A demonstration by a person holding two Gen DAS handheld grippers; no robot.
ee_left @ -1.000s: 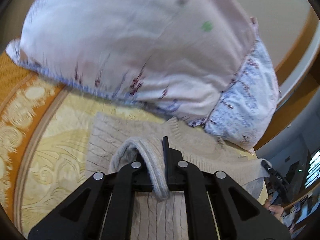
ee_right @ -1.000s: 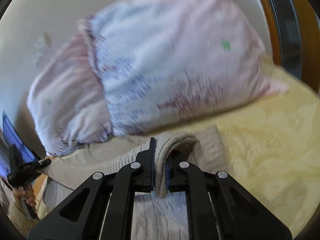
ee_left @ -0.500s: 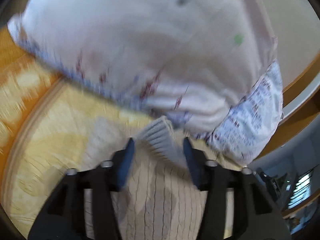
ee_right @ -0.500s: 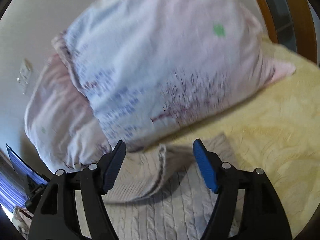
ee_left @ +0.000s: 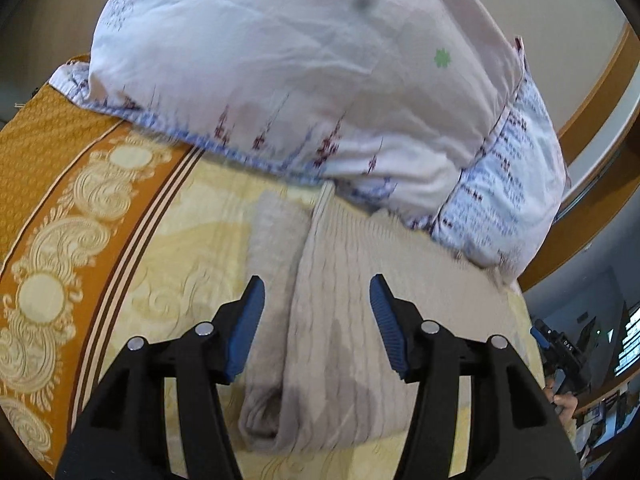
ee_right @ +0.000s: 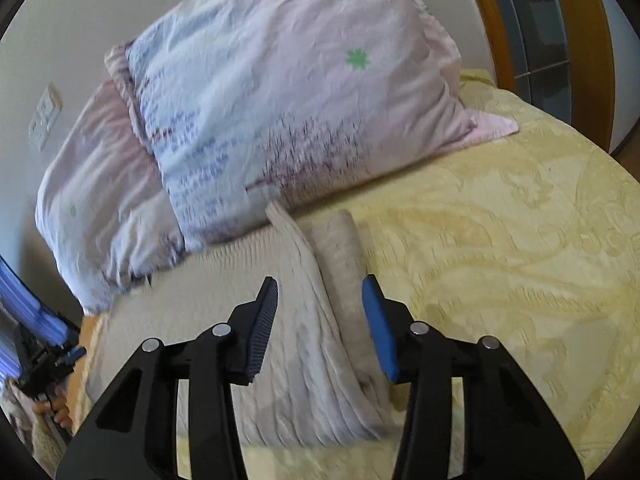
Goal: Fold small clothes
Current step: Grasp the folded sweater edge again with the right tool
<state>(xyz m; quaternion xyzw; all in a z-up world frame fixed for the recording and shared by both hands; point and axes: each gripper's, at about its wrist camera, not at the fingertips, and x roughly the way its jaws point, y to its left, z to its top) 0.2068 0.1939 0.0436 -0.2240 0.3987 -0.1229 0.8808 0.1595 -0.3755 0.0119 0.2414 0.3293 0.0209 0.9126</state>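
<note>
A beige cable-knit sweater lies folded on the yellow bedspread, its far edge against the pillows. In the left wrist view my left gripper is open and empty just above the sweater's left folded edge. In the right wrist view the same sweater lies under my right gripper, which is open and empty above the sweater's right folded edge. Each gripper also shows small at the edge of the other's view, beside a hand.
Two large pale floral pillows stand right behind the sweater. The bedspread stretches to the right, with an orange patterned border at the left. A wooden frame stands behind the bed.
Both grippers were shut on the sweater's edge one second ago. Both have opened and let it drop onto the lower layer, then drawn back a little.
</note>
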